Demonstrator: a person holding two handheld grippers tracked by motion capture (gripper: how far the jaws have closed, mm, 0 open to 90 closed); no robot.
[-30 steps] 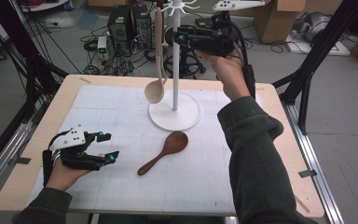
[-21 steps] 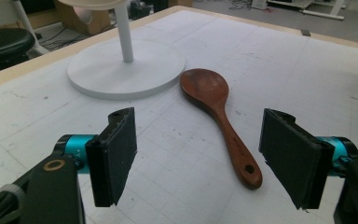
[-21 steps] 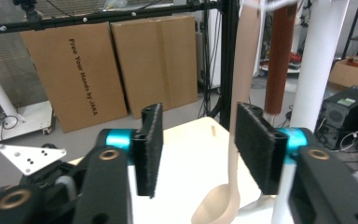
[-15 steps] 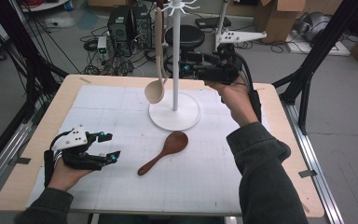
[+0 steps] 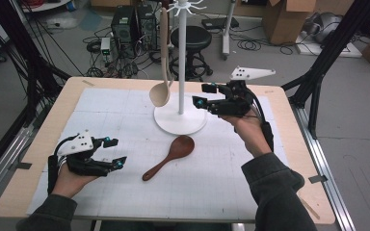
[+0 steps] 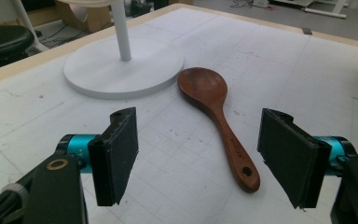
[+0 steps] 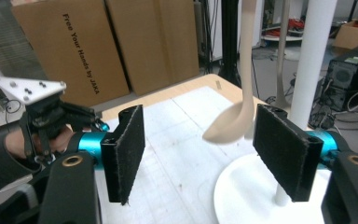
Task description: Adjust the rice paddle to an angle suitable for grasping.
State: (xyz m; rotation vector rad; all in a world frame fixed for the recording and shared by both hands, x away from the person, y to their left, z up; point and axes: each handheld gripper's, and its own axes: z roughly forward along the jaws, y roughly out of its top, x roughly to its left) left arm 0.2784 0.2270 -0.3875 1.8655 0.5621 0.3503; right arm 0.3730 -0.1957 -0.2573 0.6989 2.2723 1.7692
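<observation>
Item: pale wooden spoon (image 5: pixel 161 91), hanging bowl-down from the white stand (image 5: pixel 181 62); I see its bowl just above the stand's round base (image 5: pixel 173 122), clear of the table. The stand sits near the middle of the table's far edge.

Item: dark wooden spoon (image 5: pixel 170 156), lying flat mid-table, bowl just beside the base, handle pointing toward the near edge.

Item: my right gripper (image 5: pixel 205 95), held in the air just right of the stand's pole, well inside the far right corner. Its jaws have just been opening; I find them wide apart with nothing pressed between the pads, the pale spoon's bowl showing beyond the gap.

Item: my left gripper (image 5: pixel 114 152), near the near left corner, jaws wide open and empty, facing the dark spoon.

Item: table (image 5: pixel 43 144), wood-edged with a white gridded mat.
</observation>
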